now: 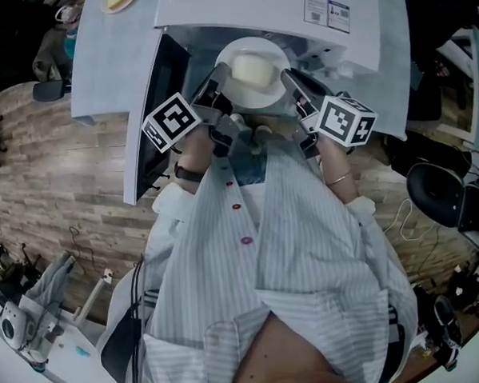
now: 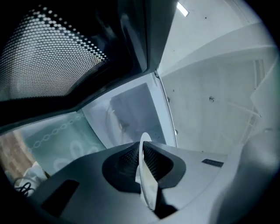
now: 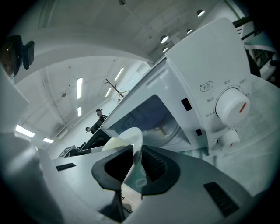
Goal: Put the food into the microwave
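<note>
- The left hand-held gripper (image 2: 141, 158) is clenched on one rim of the plate (image 1: 252, 43), which is seen edge-on between its pads.
- The right hand-held gripper (image 3: 134, 162) is clenched on the opposite rim. The two-sided grip is judged to keep the plate level, so that nothing is tipped off.
- The food (image 1: 257, 69), a pale mound, is carried in the middle of the plate. The plate is held in the air just in front of the microwave (image 1: 238, 3) and has not yet been set inside.
- The door (image 1: 169, 66) is swung wide to the left, so the way in is left free.
- The cavity (image 3: 151, 114) is seen open beyond the plate, beside the dial (image 3: 232, 106). The plate remains to be passed forward and set down.
- The microwave is carried by a white worktop (image 1: 109, 65).
</note>
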Demonstrator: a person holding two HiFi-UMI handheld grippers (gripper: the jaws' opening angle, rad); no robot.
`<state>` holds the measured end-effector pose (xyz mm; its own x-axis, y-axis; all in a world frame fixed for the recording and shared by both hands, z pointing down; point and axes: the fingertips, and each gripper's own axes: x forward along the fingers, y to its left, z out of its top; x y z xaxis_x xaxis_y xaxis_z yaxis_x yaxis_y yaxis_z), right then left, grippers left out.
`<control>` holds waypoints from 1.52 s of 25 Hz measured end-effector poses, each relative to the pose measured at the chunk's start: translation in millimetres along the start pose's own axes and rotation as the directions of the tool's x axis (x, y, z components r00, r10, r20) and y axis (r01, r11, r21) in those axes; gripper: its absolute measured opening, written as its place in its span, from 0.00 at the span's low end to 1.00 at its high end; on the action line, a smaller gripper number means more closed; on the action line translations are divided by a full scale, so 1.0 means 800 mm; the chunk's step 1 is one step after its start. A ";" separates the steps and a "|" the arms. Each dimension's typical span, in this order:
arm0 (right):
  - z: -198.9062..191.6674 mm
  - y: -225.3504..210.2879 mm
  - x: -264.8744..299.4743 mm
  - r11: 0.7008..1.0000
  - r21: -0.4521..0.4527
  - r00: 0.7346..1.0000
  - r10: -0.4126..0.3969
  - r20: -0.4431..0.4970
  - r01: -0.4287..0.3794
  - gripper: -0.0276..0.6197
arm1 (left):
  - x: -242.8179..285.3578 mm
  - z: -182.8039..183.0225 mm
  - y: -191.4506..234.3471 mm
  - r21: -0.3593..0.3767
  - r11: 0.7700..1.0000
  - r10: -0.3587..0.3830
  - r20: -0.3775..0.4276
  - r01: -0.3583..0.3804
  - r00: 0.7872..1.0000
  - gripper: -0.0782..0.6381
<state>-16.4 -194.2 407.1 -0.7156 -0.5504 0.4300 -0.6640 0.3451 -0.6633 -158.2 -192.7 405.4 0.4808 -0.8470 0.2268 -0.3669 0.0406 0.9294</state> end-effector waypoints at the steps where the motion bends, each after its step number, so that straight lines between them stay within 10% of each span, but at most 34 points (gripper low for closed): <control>1: 0.001 -0.002 0.001 1.000 0.004 1.000 -0.008 0.007 0.008 0.16 | 0.004 0.000 0.000 0.016 1.000 0.000 -0.011 0.000 1.000 0.14; 24: -0.002 -0.051 0.004 0.993 0.054 0.992 -0.108 0.071 0.104 0.16 | 0.052 -0.014 0.009 0.115 0.993 -0.018 -0.128 0.033 0.992 0.14; 38: -0.007 -0.095 0.038 0.984 0.062 0.981 -0.174 0.080 0.170 0.16 | 0.097 -0.009 0.061 0.209 0.975 0.098 -0.101 -0.075 0.990 0.16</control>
<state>11.0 -232.8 474.4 -0.5691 -0.6613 0.4887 -0.7612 0.1990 -0.6172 -132.9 -252.3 470.5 0.5202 -0.7812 0.3452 -0.5604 -0.0072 0.8282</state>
